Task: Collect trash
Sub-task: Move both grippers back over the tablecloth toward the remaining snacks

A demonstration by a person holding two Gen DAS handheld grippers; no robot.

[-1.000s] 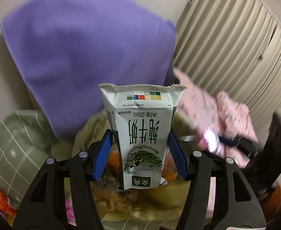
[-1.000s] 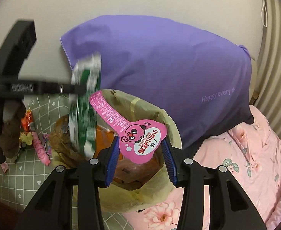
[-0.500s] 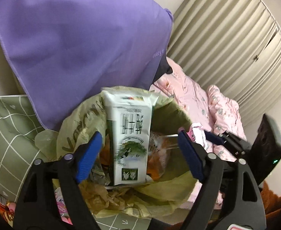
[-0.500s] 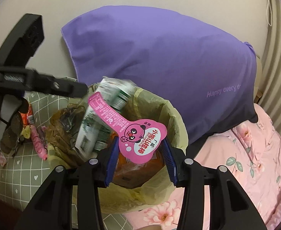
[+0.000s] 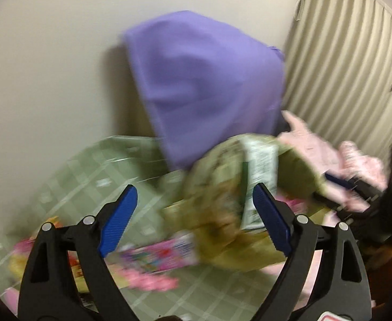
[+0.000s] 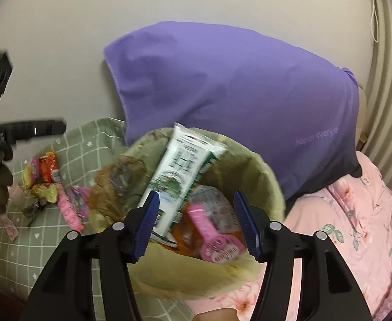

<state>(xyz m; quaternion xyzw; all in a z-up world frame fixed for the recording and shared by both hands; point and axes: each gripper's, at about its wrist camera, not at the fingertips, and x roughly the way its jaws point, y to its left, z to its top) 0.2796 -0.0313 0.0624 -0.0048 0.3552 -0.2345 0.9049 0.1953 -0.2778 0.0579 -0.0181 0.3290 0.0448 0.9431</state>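
A bin lined with a yellow-green bag (image 6: 272,184) stands just ahead of my right gripper (image 6: 196,194). Its jaws are opening, and nothing is held between them. Below them in the bin lie a pink snack wrapper (image 6: 214,240) and a white-and-green milk carton (image 6: 179,171) that leans on the rim. The left wrist view is blurred. There my left gripper (image 5: 194,187) has its jaws opening wide with nothing between them, and the carton (image 5: 260,171) shows in the bag (image 5: 297,165) to the right. Several loose wrappers (image 6: 48,176) lie left of the bin.
A purple pillow (image 6: 236,93) leans on the wall behind the bin. Pink floral bedding (image 6: 356,227) lies to the right and a green checked sheet (image 6: 83,139) to the left. A ribbed curtain (image 5: 343,67) hangs at the far right.
My left gripper let go of the milk carton, which dropped into the bin, and drew away to the left. My right gripper opened and the pink wrapper fell into the bin.
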